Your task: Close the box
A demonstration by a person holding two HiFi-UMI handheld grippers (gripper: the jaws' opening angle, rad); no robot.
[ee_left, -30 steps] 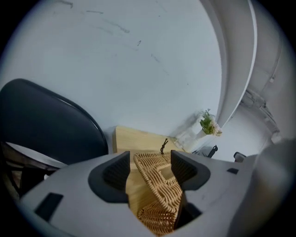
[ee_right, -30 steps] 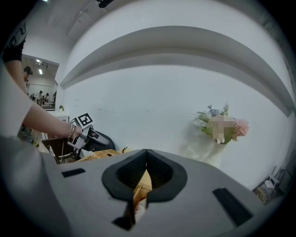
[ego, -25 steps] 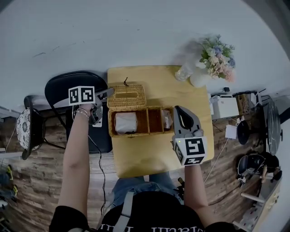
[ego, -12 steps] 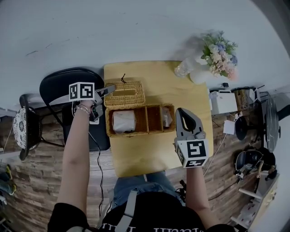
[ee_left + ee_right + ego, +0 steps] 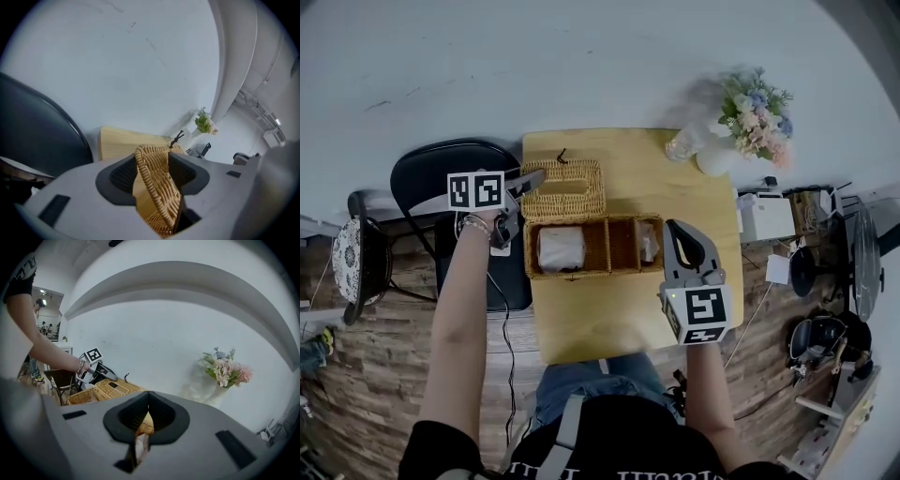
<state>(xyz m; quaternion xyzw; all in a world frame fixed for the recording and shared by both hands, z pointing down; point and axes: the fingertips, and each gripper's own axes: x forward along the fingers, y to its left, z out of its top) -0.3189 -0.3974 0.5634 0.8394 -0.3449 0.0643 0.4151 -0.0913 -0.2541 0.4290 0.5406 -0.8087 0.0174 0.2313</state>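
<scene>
The left gripper point(image 5: 152, 158) was clamped on the left rim of the wicker lid point(image 5: 567, 178). Its jaws had just been closing, with the rim standing edge-on between the pads. The lid was open, tilted, on the far side of the box point(image 5: 591, 276) over its left part. It had a slot in its middle and a dark cord loop point(image 5: 562, 157) at its far edge.

The right gripper point(image 5: 148, 395) had its jaws together at the tips with nothing between them. It sat at the right end of the box, though whether it touched the wall could not be told.

The box lay across the middle of the wooden table point(image 5: 609, 319), uncovered, with three compartments. A white wad point(image 5: 561, 248) sat in the left compartment and something pale point(image 5: 647, 246) in the right one.

A vase of flowers point(image 5: 750, 108) stood at the table's far right corner. A dark chair point(image 5: 427, 173) was just left of the table, under the left forearm.
</scene>
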